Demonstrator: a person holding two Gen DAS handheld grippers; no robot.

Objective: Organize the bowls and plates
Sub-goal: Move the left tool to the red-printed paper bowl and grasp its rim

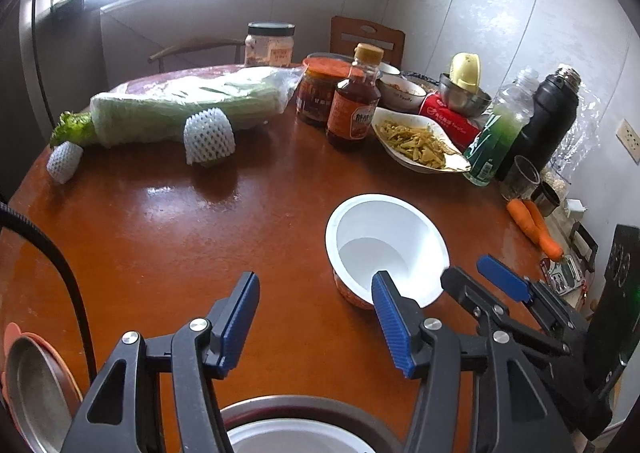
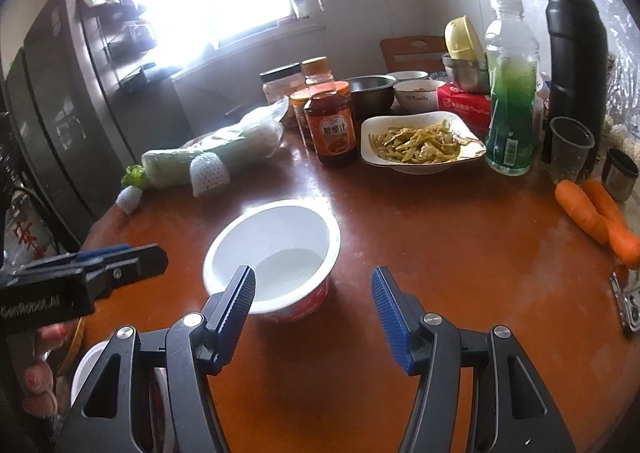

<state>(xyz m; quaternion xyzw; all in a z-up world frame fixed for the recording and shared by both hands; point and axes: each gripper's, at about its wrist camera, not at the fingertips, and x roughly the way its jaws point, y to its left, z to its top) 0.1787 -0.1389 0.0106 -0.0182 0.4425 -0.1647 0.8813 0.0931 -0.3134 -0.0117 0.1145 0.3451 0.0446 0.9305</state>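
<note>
Presently, a white round paper bowl with a red printed outside (image 2: 272, 253) is seen standing upright on the glossy reddish-brown round table (image 1: 160, 233), nearer its front edge than the crowded far side. Both the left gripper (image 1: 316, 325) and the right gripper (image 2: 314, 317) are held with jaws parted, nothing between the blue pads. A steel bowl with a white one inside (image 1: 304, 429) is glimpsed at the front edge.

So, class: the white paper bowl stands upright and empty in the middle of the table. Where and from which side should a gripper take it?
Pinch the white paper bowl by its near rim, one finger inside, one outside, coming from above. It looks too wide for the right gripper to span, and its open, empty top leaves the wall free.
</note>
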